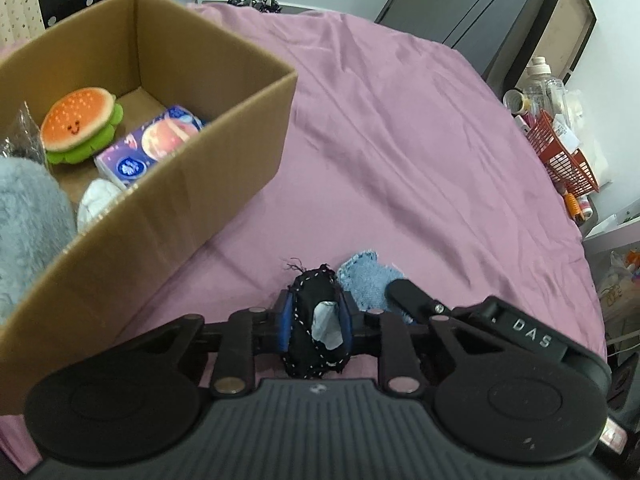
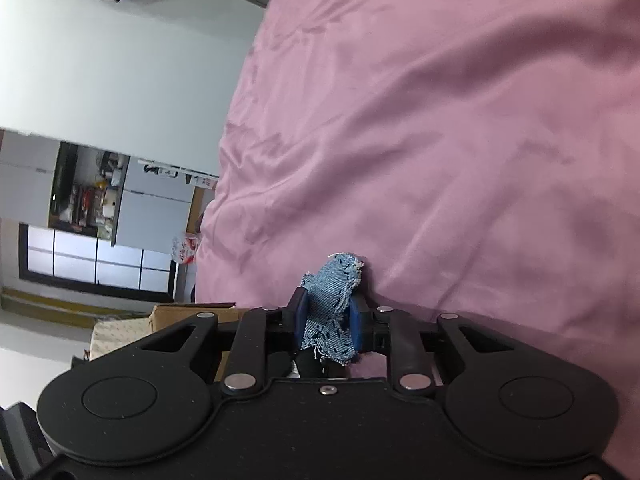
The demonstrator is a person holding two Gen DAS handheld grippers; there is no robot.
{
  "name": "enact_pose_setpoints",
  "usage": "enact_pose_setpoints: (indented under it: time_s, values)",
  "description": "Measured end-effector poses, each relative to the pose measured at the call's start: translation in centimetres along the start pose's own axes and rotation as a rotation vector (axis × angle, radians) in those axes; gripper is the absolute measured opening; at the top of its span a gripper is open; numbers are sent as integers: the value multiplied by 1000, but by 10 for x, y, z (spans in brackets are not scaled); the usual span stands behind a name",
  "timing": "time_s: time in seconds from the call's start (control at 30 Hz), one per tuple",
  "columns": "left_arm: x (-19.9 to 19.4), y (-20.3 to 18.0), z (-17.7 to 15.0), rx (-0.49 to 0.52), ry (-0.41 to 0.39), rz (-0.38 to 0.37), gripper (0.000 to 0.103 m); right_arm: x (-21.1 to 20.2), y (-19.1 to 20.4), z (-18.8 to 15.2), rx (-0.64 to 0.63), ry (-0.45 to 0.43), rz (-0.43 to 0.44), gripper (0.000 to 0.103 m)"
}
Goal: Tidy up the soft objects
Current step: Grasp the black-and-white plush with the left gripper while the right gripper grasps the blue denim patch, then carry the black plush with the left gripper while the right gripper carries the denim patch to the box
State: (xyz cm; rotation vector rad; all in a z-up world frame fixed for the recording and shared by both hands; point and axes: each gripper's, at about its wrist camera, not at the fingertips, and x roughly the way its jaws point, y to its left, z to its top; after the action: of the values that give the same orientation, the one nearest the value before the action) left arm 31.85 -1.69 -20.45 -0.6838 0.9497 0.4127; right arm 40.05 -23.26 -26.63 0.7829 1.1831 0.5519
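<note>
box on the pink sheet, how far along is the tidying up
Done: the cardboard box already holds a burger plush, a tissue pack, a white cloth and something grey and fluffy. In hand: the left gripper is shut on a black stitched cloth, and the right gripper on a denim scrap. Left: both pieces must go into the box; nothing else loose shows on the sheet.

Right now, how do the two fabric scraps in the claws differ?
Colour: the black fabric scrap is dark with white dashed stitching; the denim scrap is light blue with frayed edges.
Holder: the left claw pinches the black one, the right claw the denim.
Shared: both are small, bunched, and clamped over the pink sheet.
</note>
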Motion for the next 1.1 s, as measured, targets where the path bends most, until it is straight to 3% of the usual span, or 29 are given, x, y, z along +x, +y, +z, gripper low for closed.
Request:
enact_pose_setpoints:
  time_s: [0.53,1.1]
  values:
    - [-62,-3,7,33,-116,-22,20,-46,38,2,-75,-84,109,19]
    - [-131,17,35,35,-256,-20,20,-62,110,-16,-308,-167,155,19]
